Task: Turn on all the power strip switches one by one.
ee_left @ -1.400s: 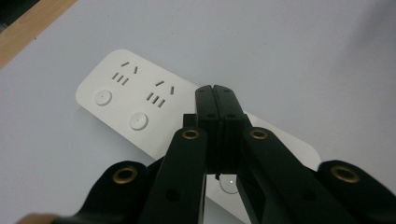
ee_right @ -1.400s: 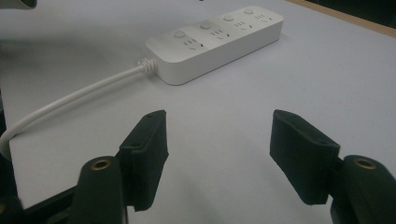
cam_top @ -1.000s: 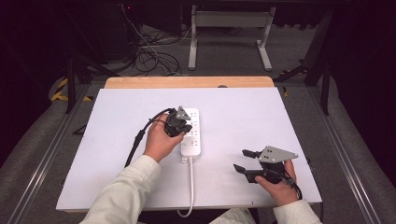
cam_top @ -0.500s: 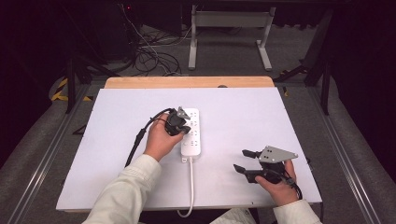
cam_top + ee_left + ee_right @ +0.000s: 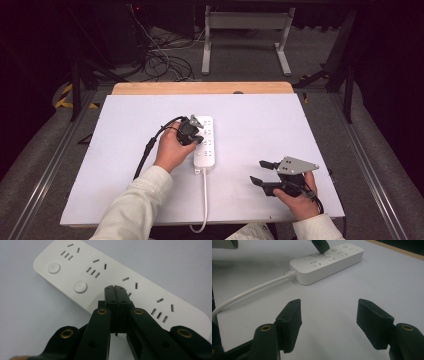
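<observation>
The white power strip [image 5: 206,142] lies mid-table, its cord running toward the near edge. The left gripper [image 5: 117,291], jaws pressed together and empty, tips onto the strip's face between 2 sockets; likely pressing, so push straight down, gently. The right gripper [image 5: 264,172] rests wide open near the near right corner.

worktop [image 5: 125,150]: white sheet over a wooden top
power strip [image 5: 206,150]: white, lying near the middle
cord [image 5: 204,200]: white, running to the near edge

A white power strip [image 5: 205,141] with a white cord [image 5: 203,202] was seen on a pale grey table [image 5: 260,125]; black grippers were held.
</observation>
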Demonstrator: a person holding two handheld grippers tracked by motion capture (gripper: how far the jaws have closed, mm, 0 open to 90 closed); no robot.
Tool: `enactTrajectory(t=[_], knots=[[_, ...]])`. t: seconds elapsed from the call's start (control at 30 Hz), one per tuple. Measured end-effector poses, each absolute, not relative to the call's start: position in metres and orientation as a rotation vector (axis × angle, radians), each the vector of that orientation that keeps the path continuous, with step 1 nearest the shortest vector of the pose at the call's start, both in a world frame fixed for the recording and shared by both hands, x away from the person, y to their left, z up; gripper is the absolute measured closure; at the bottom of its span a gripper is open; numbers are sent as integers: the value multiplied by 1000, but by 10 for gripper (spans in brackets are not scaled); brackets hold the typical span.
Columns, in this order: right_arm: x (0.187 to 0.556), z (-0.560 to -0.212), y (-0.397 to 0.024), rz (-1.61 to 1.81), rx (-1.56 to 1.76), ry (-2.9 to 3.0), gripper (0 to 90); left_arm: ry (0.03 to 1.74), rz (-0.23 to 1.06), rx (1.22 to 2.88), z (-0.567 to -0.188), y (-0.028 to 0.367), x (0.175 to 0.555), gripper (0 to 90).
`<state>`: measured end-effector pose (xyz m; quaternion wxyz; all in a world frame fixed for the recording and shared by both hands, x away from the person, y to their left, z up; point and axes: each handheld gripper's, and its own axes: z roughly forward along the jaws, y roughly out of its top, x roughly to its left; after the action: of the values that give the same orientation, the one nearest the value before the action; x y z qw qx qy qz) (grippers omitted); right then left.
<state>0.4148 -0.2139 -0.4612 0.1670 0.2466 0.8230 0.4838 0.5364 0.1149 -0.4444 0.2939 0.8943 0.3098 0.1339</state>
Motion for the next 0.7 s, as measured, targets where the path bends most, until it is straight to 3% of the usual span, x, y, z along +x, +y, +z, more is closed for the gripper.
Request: enactTrajectory(t=[0.7], knots=[[414,-461,-213,1376,695,2345,374,881,375,2356,-448,112,533,900]])
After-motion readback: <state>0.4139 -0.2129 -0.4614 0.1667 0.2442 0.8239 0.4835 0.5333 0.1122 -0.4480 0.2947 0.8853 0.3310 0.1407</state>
